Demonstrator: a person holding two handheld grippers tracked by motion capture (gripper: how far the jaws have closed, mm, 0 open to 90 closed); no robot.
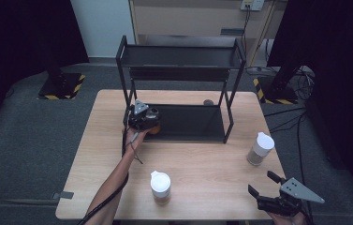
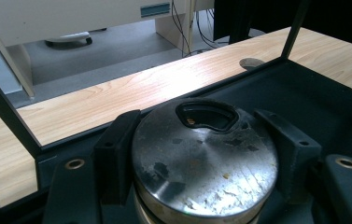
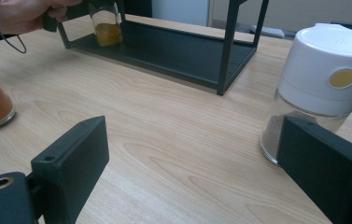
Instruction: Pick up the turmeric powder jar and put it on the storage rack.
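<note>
A glass spice jar with a worn metal lid stands at the left end of the black rack's lower shelf. My left gripper is shut on it, one jaw at each side of the lid. In the right gripper view the same jar holds yellow-orange powder. My right gripper hovers open near the table's front right corner, holding nothing. Just ahead of its right jaw stands a white-lidded jar, which also appears in the high view.
Another white-lidded jar of orange-brown powder stands near the front middle of the wooden table. The rack's upper shelf is bare. A small dark round thing lies on the table behind the rack.
</note>
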